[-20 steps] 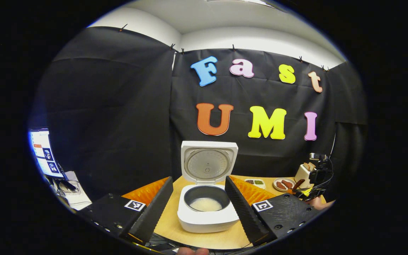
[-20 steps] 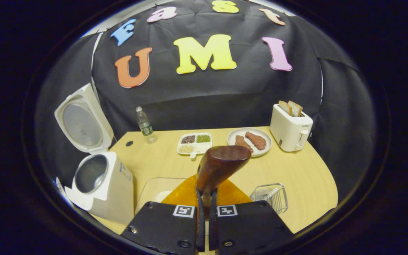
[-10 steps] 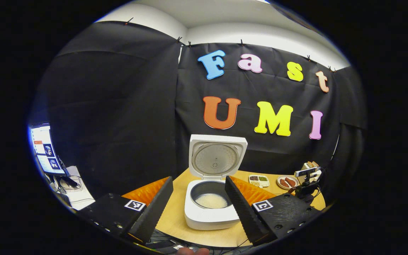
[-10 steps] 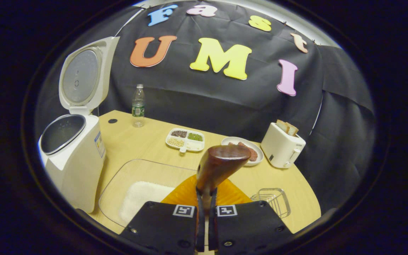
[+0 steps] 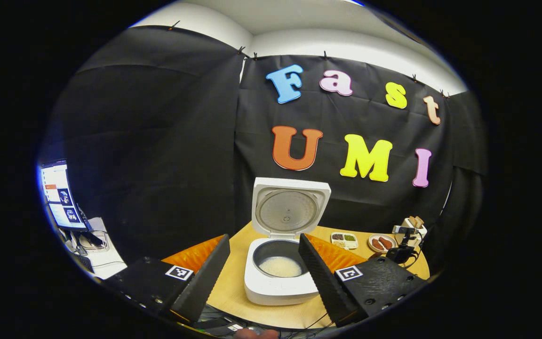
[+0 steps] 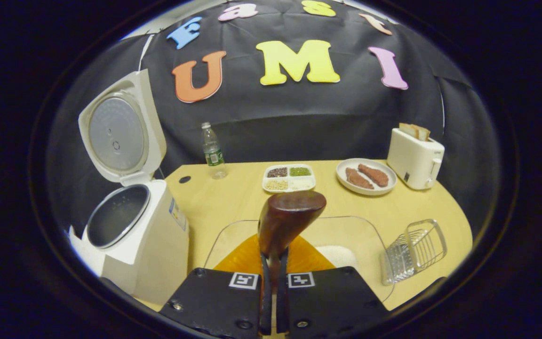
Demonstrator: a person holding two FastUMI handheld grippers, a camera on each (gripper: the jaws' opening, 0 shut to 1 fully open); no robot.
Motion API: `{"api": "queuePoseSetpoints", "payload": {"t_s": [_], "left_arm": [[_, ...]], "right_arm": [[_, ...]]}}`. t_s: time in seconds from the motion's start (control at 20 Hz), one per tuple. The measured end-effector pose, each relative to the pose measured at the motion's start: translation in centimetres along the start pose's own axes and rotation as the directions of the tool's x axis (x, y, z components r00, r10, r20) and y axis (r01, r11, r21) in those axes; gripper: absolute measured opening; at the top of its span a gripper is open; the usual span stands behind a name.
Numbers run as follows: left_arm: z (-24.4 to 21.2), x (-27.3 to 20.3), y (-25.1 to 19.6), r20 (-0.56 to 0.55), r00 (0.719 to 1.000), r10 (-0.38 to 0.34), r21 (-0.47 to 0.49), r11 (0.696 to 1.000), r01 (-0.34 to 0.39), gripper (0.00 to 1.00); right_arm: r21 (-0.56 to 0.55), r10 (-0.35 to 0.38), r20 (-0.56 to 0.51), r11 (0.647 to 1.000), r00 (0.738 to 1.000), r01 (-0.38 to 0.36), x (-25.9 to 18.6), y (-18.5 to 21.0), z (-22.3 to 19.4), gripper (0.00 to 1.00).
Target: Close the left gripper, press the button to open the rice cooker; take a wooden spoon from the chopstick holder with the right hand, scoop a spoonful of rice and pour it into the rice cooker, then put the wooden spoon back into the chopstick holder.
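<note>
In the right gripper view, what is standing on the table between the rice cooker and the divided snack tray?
A plastic water bottle stands upright between the open rice cooker and the divided tray, near the table's far edge, in the right gripper view.

The spoon [image 6: 289, 220] handle is hidden between the right gripper's [image 6: 273, 301] fingers. The spoon bowl covers part of the rice tray [image 6: 346, 230]. The monitor [image 5: 59, 197] is cut off at the left gripper view's edge.

White rice cooker [image 6: 134, 245] with a grey inner pot, lower left of the right gripper view. Dark reddish-brown wooden spoon [image 6: 287, 219] at centre. Pale yellow wood tabletop [image 6: 233, 197]. White toaster [image 6: 414, 157], upper right. White plate [image 6: 346, 181] with brown meat.
</note>
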State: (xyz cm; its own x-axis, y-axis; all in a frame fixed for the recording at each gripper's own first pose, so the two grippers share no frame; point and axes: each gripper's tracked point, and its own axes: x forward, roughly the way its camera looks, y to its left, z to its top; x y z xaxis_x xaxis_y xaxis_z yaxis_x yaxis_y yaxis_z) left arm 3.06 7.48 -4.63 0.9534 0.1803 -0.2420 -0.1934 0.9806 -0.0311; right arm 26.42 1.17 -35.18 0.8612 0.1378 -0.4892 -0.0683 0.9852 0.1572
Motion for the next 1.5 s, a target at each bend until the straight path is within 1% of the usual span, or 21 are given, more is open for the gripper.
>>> {"api": "queuePoseSetpoints", "payload": {"t_s": [0.1, 0.2, 0.35, 0.5, 0.7, 0.85, 1.05, 1.2, 1.25, 1.35, 1.45, 1.5], "left_arm": [[-0.1, -0.1, 0.0, -0.004, 1.000, 0.006, 0.001, 1.000, -0.006, 0.94], [0.0, -0.3, -0.2, -0.002, 1.000, 0.011, -0.002, 1.000, -0.011, 0.94], [-0.3, -0.8, -0.8, -0.002, 1.000, 0.016, 0.002, 1.000, -0.016, 0.94], [-0.4, -1.4, -1.9, -0.002, 1.000, 0.012, 0.009, 1.000, -0.012, 0.94], [-1.0, -1.5, -3.4, -0.006, 1.000, 0.002, 0.016, 1.000, -0.002, 0.94], [-1.2, -1.7, -4.4, -0.007, 1.000, -0.005, 0.019, 1.000, 0.005, 0.94], [-1.6, -1.7, -5.8, -0.013, 1.000, -0.011, 0.020, 1.000, 0.011, 0.94], [-1.6, -1.9, -6.4, -0.015, 1.000, -0.016, 0.020, 1.000, 0.016, 0.94], [-1.6, -1.9, -6.5, -0.014, 1.000, -0.014, 0.021, 1.000, 0.014, 0.94], [-1.5, -2.1, -6.3, -0.010, 1.000, -0.006, 0.020, 1.000, 0.006, 0.94], [-1.5, -2.2, -6.0, -0.007, 1.000, 0.006, 0.013, 1.000, -0.006, 0.94], [-1.3, -2.3, -5.8, -0.002, 1.000, 0.014, 0.008, 1.000, -0.014, 0.94]], "right_arm": [[0.093, 0.027, -0.026, 0.995, 0.999, -0.025, -0.1, -0.2, 0.0, 0.10], [0.192, 0.055, -0.045, 0.980, 0.997, -0.045, -0.2, -0.5, 0.0, 0.09], [0.352, 0.109, -0.069, 0.933, 0.992, -0.078, -0.7, -0.9, -0.1, 0.09], [0.466, 0.146, -0.084, 0.880, 0.986, -0.091, -1.1, -2.1, -0.3, 0.09], [0.554, 0.169, -0.064, 0.826, 0.984, -0.106, -2.4, -4.6, 0.7, 0.09], [0.617, 0.185, -0.034, 0.777, 0.982, -0.125, -3.8, -6.6, 2.2, 0.09], [0.671, 0.196, 0.007, 0.727, 0.981, -0.150, -5.7, -9.1, 4.5, 0.09], [0.708, 0.218, 0.047, 0.681, 0.975, -0.186, -7.4, -10.3, 6.5, 0.09], [0.718, 0.221, 0.058, 0.668, 0.973, -0.194, -7.7, -10.5, 7.0, 0.10], [0.754, 0.235, 0.078, 0.622, 0.969, -0.212, -8.4, -10.6, 8.2, 0.09], [0.773, 0.267, 0.104, 0.584, 0.958, -0.247, -9.3, -9.4, 9.9, 0.09], [0.777, 0.286, 0.114, 0.571, 0.951, -0.265, -9.7, -8.5, 10.7, 0.09]]}}
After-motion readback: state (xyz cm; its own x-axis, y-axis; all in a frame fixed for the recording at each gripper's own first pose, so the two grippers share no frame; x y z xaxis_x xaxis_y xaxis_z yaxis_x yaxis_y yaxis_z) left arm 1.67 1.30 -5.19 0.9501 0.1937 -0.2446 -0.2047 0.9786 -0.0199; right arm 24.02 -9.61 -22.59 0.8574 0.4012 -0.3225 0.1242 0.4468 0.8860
